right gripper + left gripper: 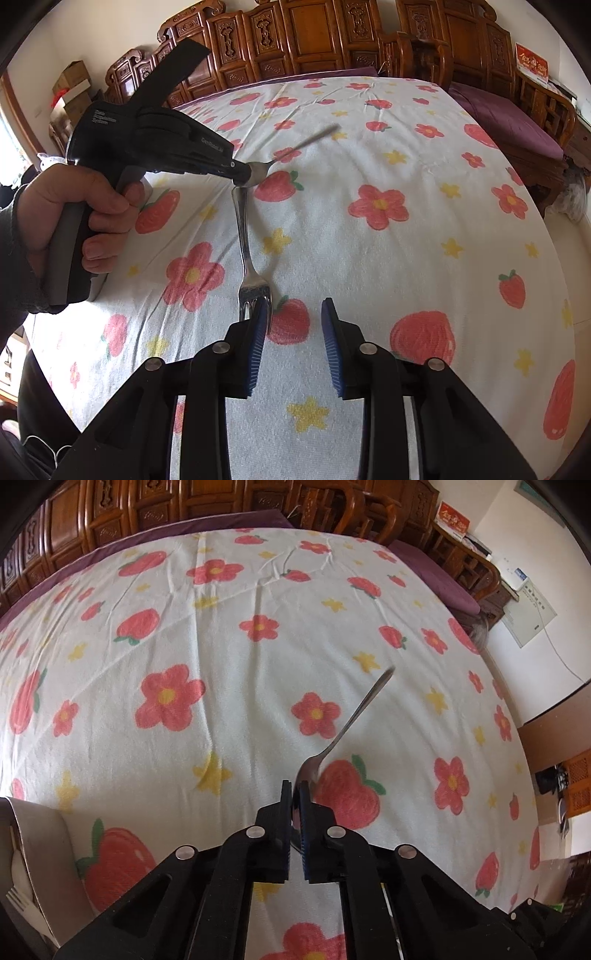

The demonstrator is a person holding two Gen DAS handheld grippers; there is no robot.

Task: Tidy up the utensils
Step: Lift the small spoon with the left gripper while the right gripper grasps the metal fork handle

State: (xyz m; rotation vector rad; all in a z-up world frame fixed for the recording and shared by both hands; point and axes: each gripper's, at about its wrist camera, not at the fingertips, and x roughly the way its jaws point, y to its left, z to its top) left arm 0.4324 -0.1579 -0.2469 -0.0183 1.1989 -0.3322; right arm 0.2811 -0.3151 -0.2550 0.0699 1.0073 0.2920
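L gripper (294,794) clamped on spoon (347,727) bowl, handle raised off cloth (221,657) | R gripper (293,314) jaws apart, fork (248,258) flat on cloth, tines beside its L pad | tray (40,853) w/ white utensils at cloth's near-L edge | cloth mid bare

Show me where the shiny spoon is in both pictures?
Left wrist view: the spoon is lower middle, bowl pinched in the left gripper, handle slanting up right.
Right wrist view: upper middle, sticking out of that gripper's tip.
Shared landmark: the strawberry print beside its bowl.

spoon (354,720) handle blurred, bowl hidden between jaws
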